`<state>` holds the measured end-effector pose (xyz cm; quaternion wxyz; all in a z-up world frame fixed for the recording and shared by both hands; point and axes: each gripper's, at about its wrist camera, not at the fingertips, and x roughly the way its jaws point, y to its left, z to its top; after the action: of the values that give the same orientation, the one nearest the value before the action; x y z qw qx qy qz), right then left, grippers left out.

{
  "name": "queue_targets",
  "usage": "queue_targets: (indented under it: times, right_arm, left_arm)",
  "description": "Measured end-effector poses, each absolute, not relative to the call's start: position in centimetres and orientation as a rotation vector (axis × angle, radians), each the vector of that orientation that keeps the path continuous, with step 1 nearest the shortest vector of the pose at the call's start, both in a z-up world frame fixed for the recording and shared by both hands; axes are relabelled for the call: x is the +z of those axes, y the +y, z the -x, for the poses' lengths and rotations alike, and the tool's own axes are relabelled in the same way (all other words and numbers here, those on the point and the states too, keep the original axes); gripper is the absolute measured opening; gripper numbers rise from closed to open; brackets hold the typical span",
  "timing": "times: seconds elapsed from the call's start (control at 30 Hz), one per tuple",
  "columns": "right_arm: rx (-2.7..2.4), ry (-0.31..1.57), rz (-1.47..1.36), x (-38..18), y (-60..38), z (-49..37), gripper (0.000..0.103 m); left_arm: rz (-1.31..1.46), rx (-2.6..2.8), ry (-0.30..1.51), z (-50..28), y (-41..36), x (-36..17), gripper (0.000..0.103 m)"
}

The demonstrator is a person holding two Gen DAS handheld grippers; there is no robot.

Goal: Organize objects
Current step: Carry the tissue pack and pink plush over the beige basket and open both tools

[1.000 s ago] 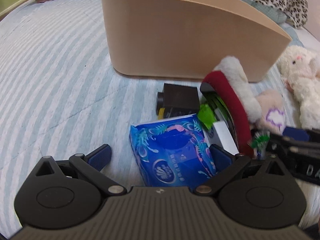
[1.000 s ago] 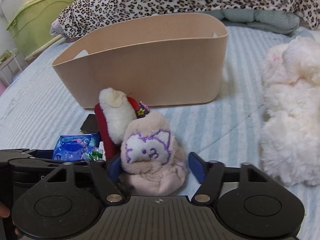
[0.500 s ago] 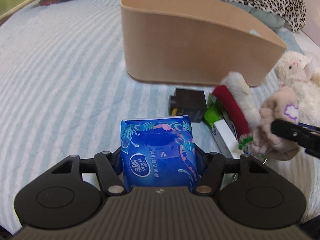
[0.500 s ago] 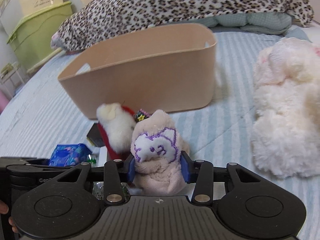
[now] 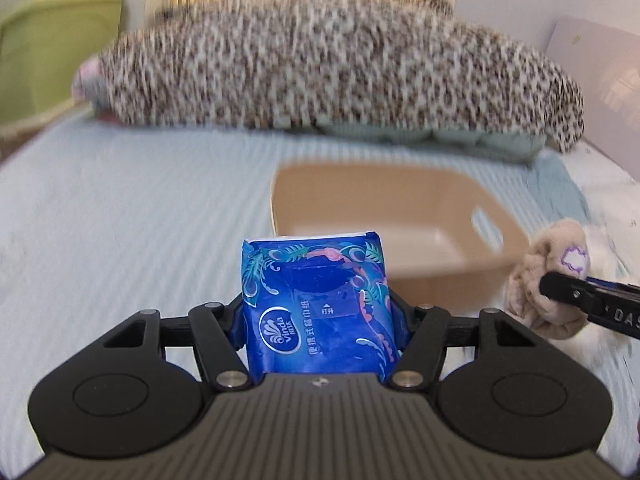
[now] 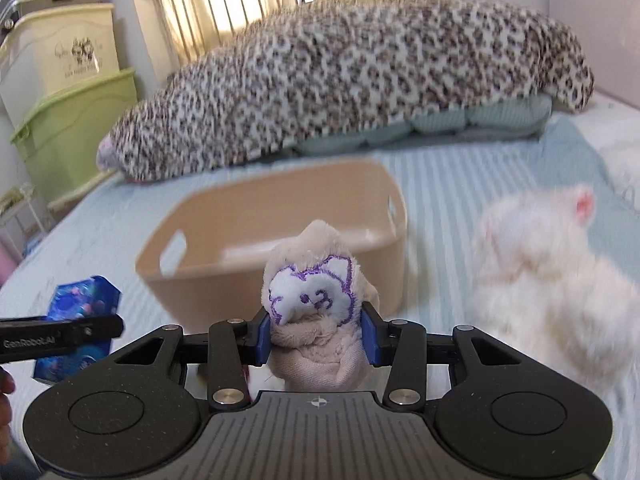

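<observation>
Left hand-held gripper (image 5: 318, 320) clamped on blue tissue pack (image 5: 316, 304), held above the striped bed (image 5: 132, 208), just short of the near rim of the tan bin (image 5: 448, 272). Right hand-held gripper (image 6: 316, 336) squeezed around beige plush sock (image 6: 316, 320), also raised, at the bin's near wall. Bin open-topped, inside bare, handle slots in the end walls. Wide stretch of bed to the left of the bin. White plush toy (image 6: 548, 296) close on the right. Leopard-print cushion (image 6: 344, 92) well behind the far rim.
</observation>
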<state>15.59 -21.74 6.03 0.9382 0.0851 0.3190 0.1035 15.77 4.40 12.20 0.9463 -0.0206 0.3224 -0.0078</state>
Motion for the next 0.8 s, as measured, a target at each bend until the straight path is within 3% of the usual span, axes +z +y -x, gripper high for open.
queue_targets:
  times: [0.17, 0.33, 0.63, 0.8]
  right_arm:
    - [0.218, 0.57, -0.211, 9.1, -21.3, -18.3, 0.041]
    - [0.182, 0.512, -0.249, 9.8, -20.8, -22.0, 0.041]
    - [0.108, 0.577, -0.151, 5.2, -18.0, -27.4, 0.041]
    - [0.08, 0.678, -0.114, 2.4, -16.9, -28.5, 0.044]
  left_arm:
    - [0.038, -0.004, 0.567, -20.2, 3.5, 14.2, 0.066]
    - [0.072, 0.006, 0.55, -25.1, 2.2, 11.7, 0.066]
    - [0.01, 0.06, 0.677, -29.4, 1.6, 4.8, 0.066]
    - [-0.027, 0.001, 0.699, -28.8, 1.8, 4.1, 0.068]
